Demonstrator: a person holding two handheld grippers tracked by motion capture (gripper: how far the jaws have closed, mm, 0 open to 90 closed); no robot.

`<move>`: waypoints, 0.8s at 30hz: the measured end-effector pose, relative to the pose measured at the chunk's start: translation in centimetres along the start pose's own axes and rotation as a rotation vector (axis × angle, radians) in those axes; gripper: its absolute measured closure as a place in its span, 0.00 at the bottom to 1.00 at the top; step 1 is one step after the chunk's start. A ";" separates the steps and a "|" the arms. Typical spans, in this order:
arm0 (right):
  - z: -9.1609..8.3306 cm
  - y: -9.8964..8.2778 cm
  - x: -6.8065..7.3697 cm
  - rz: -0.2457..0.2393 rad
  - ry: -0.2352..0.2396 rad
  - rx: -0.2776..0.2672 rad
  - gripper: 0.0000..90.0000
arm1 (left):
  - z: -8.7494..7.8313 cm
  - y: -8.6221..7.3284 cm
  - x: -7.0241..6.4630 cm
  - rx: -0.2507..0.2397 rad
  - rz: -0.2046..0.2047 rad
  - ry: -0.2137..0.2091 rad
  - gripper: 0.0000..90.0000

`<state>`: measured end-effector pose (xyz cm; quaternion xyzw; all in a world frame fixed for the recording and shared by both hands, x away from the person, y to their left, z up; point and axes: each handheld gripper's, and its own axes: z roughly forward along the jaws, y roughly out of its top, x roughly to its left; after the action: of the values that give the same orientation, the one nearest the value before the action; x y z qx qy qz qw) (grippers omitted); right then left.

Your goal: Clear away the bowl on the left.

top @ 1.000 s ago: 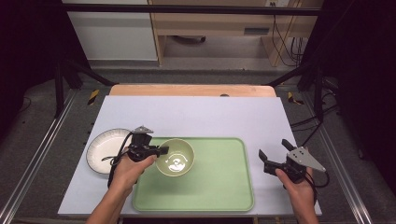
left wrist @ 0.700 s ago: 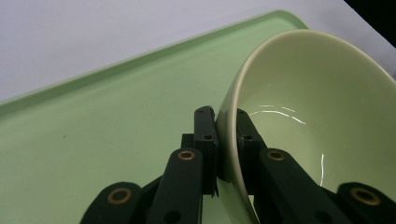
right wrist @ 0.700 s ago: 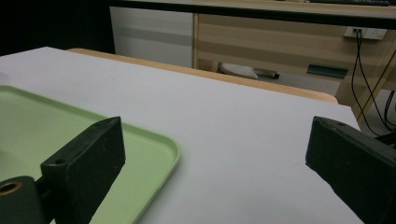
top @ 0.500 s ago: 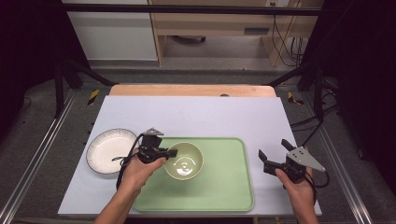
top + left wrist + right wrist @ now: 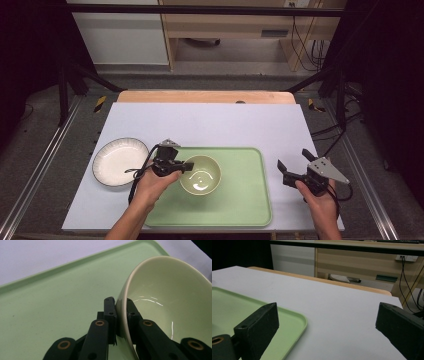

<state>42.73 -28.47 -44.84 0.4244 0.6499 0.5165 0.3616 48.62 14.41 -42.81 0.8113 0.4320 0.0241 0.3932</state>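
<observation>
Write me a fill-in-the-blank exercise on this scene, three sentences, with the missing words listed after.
1. The left gripper is shut on the rim of the ____.
2. The bowl sits over the green ____.
3. The right gripper, beside the tray, has its jaws ____.
4. The white plate lies to the ____ of the tray.

Missing words: bowl; tray; open; left

The left gripper (image 5: pixel 186 165) was clamped tight, its jaws pinching from both sides, with the left hand (image 5: pixel 155 182) wrapped behind it. The right gripper (image 5: pixel 292 165) stood with jaws spread wide, gripped by the right hand (image 5: pixel 320 197).
</observation>
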 end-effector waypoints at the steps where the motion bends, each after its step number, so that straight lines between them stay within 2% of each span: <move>1: 0.0 0.0 0.0 0.000 0.000 0.000 0.06 | 0.0 0.0 0.0 0.000 0.000 0.000 0.92; 11: 0.1 0.0 0.1 -0.003 0.000 0.004 0.06 | 0.1 -0.5 0.6 0.015 -0.013 -0.010 0.92; 15: 0.1 0.0 0.1 -0.010 0.002 0.002 0.06 | -0.1 -0.8 0.9 0.023 -0.013 0.004 0.92; 24: 0.1 0.0 0.2 -0.005 0.003 0.004 0.06 | 0.5 -1.1 1.2 0.037 -0.022 -0.001 0.92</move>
<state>42.75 -28.29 -44.90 0.4229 0.6525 0.5149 0.3611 48.85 15.30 -44.26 0.8137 0.4409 0.0116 0.3787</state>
